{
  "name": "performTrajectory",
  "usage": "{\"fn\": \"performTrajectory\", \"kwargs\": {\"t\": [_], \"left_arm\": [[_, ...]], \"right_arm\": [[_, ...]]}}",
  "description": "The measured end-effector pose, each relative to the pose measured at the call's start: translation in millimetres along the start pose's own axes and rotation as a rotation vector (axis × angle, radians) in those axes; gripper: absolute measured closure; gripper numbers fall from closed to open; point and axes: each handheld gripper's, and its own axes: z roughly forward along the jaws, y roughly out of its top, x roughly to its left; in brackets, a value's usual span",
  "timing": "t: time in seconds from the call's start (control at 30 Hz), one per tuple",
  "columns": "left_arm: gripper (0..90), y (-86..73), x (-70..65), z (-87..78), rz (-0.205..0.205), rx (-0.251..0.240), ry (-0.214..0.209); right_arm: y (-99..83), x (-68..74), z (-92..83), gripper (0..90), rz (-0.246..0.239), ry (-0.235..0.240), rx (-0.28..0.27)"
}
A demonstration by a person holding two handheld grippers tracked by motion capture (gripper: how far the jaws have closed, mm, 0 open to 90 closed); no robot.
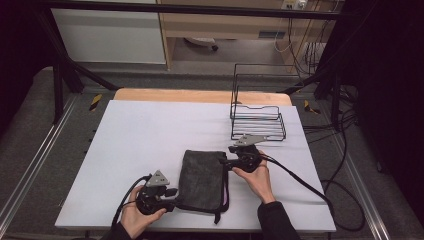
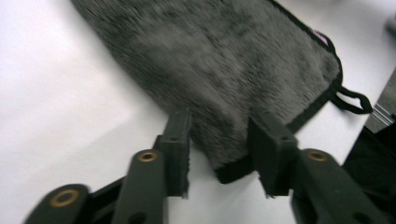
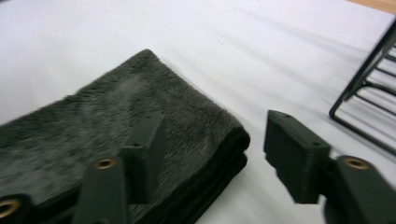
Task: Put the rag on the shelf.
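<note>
Two grippers flank the folded towel [image 1: 202, 179] near the front edge of the counter [image 1: 150, 130], right of centre. The left gripper [image 2: 219, 154] sits at the towel's near left corner, fingers [image 2: 177, 140] partly open with the corner lying between them, pads not pressing. The right gripper [image 3: 210, 154] is at the far right corner, fingers [image 3: 292, 154] well apart, one over the cloth and one over bare counter, gripping nothing.

Judgement: we read this as the release after a fold, both grips let go and the cloth left lying. The next move likely calls for backing both grippers clear without dragging the pile, then either a further fold or a lift toward the wire rack [image 1: 257, 120] at the far right corner.

Towel: dark grey, plush, folded into a neat rectangle of several layers, black trimmed edge, small hanging loop [image 2: 352, 100] at the near side. Lies flat.
</note>
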Motion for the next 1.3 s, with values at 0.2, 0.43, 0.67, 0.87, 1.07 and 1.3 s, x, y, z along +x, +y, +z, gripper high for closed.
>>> {"fn": "performTrajectory", "kwargs": {"t": [0.2, 0.43, 0.67, 0.87, 1.07, 1.3], "left_arm": [[35.7, 3.5, 13.9, -3.6, 0.011, 0.010, 0.041], [23.1, 7.4, 28.6, -2.8, 0.017, 0.014, 0.034], [11.8, 17.3, 40.5, -0.9, 0.035, -0.013, 0.073], [7.8, 31.5, 48.5, 8.4, 0.030, -0.008, 0.096], [8.9, 44.4, 53.7, 19.9, 0.023, -0.023, 0.143], [12.6, 57.8, 61.4, 30.1, 0.008, -0.039, 0.161]], "right_arm": [[-17.7, -2.1, -17.3, 16.6, 0.050, 0.003, 0.016], [-40.0, -0.5, -27.7, 6.9, 0.076, 0.024, 0.041], [-48.6, -1.9, -37.7, 2.3, 0.111, 0.028, 0.019], [-53.5, -1.7, -44.7, 2.2, 0.116, 0.034, 0.012], [-59.6, -1.0, -48.5, 1.3, 0.113, 0.026, 0.027], [-59.9, 0.8, -50.9, 1.4, 0.114, 0.033, 0.018]]}}
